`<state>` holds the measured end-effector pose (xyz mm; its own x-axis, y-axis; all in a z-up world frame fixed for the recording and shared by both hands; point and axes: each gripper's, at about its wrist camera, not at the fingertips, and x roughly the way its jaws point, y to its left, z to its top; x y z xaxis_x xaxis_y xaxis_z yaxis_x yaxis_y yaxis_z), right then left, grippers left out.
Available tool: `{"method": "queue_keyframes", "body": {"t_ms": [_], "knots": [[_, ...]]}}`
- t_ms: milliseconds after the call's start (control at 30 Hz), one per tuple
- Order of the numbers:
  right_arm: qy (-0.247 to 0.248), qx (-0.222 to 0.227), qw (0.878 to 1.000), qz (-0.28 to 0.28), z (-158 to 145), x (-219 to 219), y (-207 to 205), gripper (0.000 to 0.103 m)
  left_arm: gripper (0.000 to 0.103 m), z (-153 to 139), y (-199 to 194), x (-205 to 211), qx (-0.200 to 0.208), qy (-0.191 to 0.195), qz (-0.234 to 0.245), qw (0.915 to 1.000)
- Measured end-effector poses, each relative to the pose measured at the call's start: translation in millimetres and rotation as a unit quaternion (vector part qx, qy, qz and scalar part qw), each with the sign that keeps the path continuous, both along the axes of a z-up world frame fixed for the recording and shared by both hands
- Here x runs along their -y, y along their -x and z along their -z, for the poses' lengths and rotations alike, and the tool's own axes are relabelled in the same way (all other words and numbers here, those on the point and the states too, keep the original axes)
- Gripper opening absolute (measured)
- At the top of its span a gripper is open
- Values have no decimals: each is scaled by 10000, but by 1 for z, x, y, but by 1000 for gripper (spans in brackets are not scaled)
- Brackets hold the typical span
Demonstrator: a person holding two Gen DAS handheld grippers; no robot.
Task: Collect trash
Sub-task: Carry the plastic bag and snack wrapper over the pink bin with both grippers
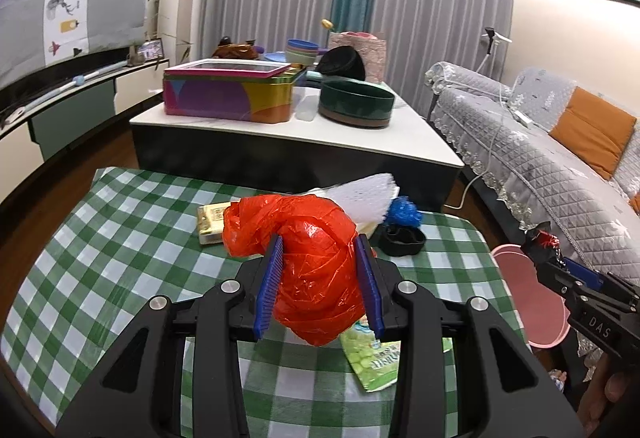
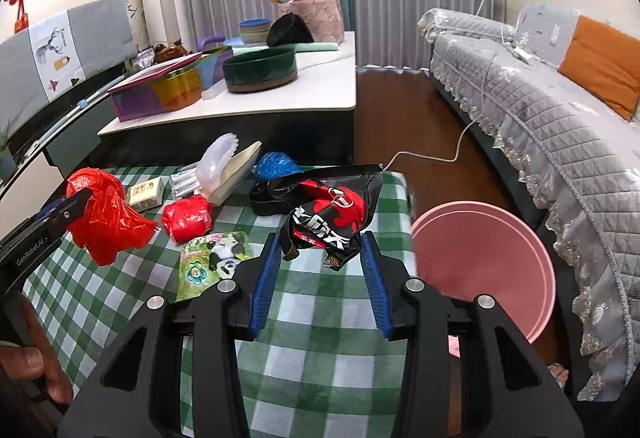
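Above the checked surface [image 1: 120, 238], left gripper [image 1: 319, 258] fingers clamp a crumpled red plastic bag [image 1: 316, 270]: light, soft, slippery; best pinched mid-bunch. Right gripper [image 2: 320, 254] fingers straddle a black-red snack wrapper [image 2: 332, 218], grip uncertain. Pink bin [image 2: 484, 262] just beside.

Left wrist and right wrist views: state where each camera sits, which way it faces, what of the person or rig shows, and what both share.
Left wrist: behind the left gripper, facing along its jaws at the crumpled red plastic bag they clamp above the green checked tablecloth; the right gripper enters at the right edge.
Right wrist: behind the right gripper, facing the black-and-red snack wrapper between its jaws; a thumb shows lower left.
Shared: red bag, tablecloth, round pink bin, green panda-print packet.
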<state>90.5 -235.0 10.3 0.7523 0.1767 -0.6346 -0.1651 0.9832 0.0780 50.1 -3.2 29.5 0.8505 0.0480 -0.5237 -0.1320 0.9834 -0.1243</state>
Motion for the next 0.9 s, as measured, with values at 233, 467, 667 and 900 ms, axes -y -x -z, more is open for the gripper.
{"method": "queue_keyframes", "body": {"t_ms": [233,467,667,900], "knots": [[91,137,9998,129,-8,16,8,42,36,-2,0,14,17,-15,170,9999],[106,248,9993,262,-17,32,14,42,36,-3,-1,29,34,-63,375,9993],[98,292,9988,385,-24,46,15,42,36,-3,0,49,8,-106,634,9979],[95,342,9978,563,-32,65,16,42,36,-6,-1,75,14,-162,995,9949]]}}
